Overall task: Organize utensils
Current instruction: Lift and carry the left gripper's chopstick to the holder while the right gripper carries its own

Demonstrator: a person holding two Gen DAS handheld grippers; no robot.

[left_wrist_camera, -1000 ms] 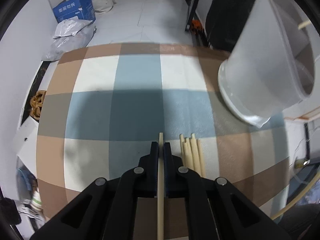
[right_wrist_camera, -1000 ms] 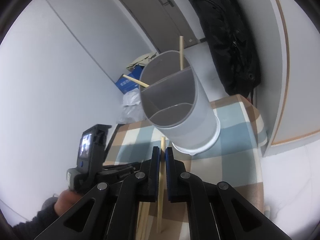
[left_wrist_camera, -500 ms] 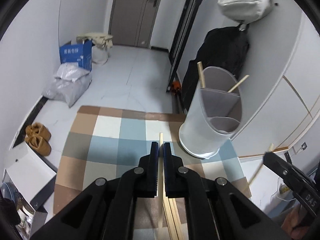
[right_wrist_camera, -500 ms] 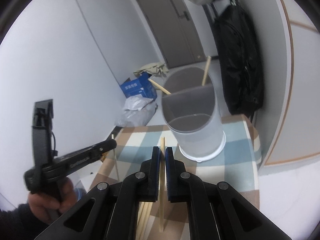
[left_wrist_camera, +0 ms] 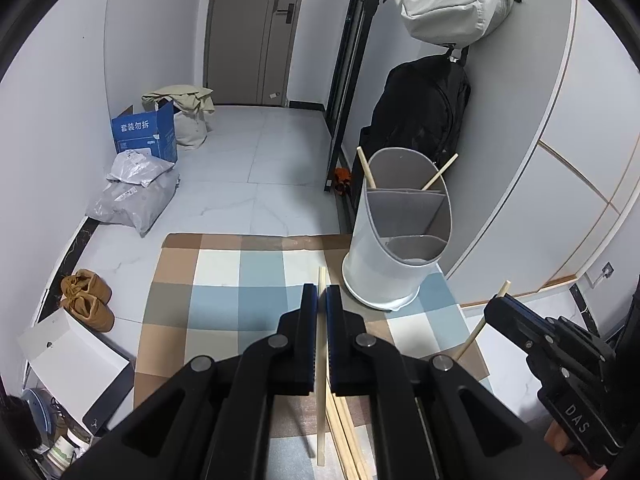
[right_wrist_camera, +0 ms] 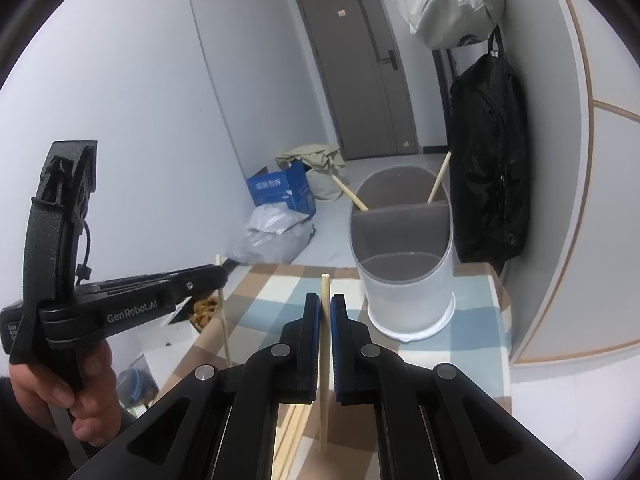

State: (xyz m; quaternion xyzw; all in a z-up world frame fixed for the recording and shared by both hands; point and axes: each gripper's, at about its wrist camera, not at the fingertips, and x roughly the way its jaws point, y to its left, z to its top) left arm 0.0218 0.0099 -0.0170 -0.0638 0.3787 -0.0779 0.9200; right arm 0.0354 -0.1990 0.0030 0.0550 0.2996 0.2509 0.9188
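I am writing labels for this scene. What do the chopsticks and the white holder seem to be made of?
The chopsticks, such as the one in the left gripper at, look like bare wood or bamboo: pale tan, matt, no shine. The holder looks like plastic: smooth white outer wall, grey dividers inside, and a soft, even sheen; a coated metal cannot be ruled out.

Even, soft indoor light fills both wide-angle views, with no harsh glare. Straight lines bow strongly toward the dark, round edges. The pale floor (left_wrist_camera: 256,168) and walls look bright and sharp. Faint shadows sit under the white holder (left_wrist_camera: 400,240).
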